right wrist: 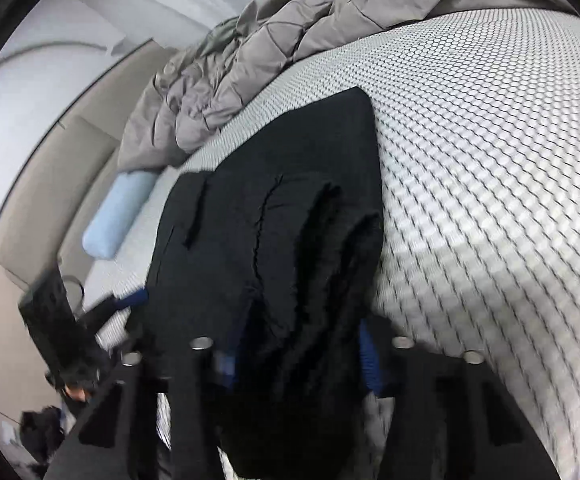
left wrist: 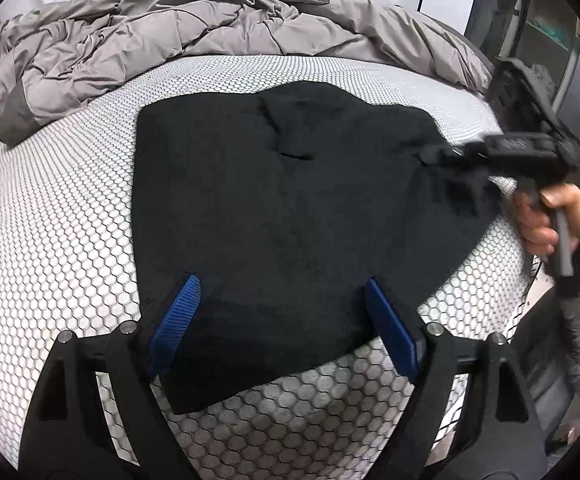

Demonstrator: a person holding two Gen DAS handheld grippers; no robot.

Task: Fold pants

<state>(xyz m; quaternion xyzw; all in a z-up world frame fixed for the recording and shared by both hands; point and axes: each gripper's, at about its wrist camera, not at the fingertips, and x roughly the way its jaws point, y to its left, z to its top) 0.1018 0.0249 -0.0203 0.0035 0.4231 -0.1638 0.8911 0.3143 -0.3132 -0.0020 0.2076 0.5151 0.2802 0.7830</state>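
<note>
The black pants (left wrist: pixel 290 208) are spread on the honeycomb-patterned mattress (left wrist: pixel 70 220), partly folded, with a grey duvet (left wrist: pixel 130 40) bunched behind them. The left gripper (left wrist: pixel 284 292) is held over the near edge with its blue fingers (left wrist: pixel 176 322) wide apart, nothing between them. The right gripper (right wrist: pixel 293 364) appears clenched on a bunched, lifted edge of the fabric. A fold seems to be underway; next, the raised edge would probably need carrying across and laying flat.
</note>
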